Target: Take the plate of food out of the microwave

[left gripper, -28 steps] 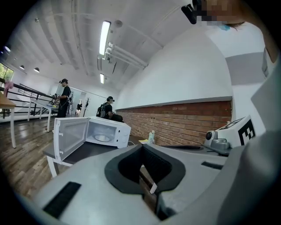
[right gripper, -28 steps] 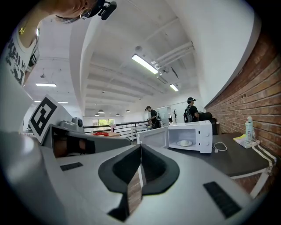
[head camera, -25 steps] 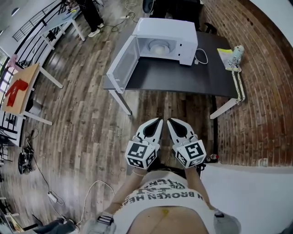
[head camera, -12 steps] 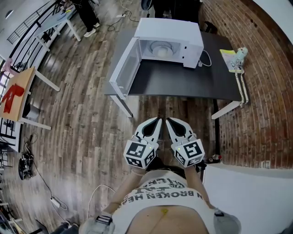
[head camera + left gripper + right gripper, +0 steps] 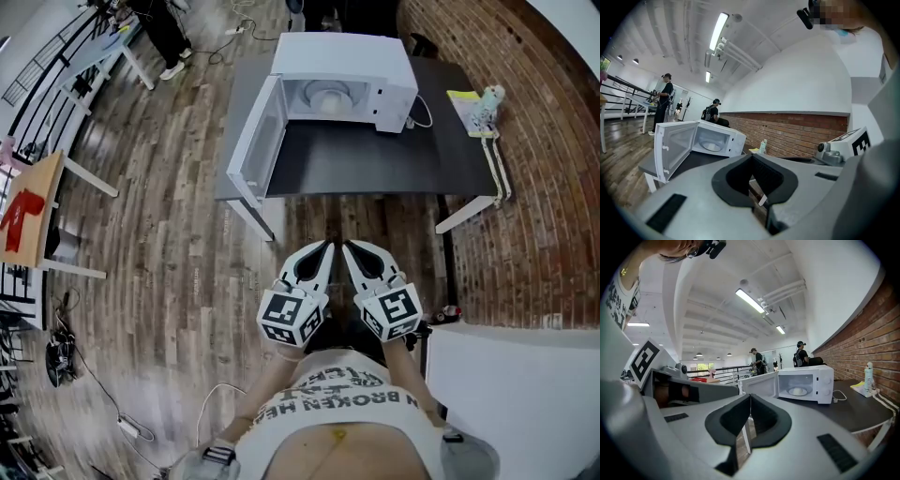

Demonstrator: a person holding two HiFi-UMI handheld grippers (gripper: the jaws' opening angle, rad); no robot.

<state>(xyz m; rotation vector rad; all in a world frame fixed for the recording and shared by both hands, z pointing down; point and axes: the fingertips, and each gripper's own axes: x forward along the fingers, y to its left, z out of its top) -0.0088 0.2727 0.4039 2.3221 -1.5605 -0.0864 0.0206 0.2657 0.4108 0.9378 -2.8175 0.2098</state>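
Observation:
A white microwave (image 5: 345, 77) stands on a dark table (image 5: 375, 164) with its door (image 5: 251, 141) swung open to the left. Inside it sits a plate of food (image 5: 328, 101), also seen as the plate (image 5: 799, 391) in the right gripper view and the plate (image 5: 712, 146) in the left gripper view. My left gripper (image 5: 328, 246) and right gripper (image 5: 345, 247) are held side by side over the wooden floor, well short of the table. Both are shut with nothing between their jaws.
A yellow pad and a small bottle (image 5: 483, 105) lie at the table's right end, with a cable (image 5: 417, 112) beside the microwave. A brick wall (image 5: 544, 169) runs along the right. Other tables (image 5: 37, 202) stand at the left, and people (image 5: 663, 101) stand far behind.
The table and microwave have come slightly nearer and shifted up in the head view. Both grippers stay shut and side by side.

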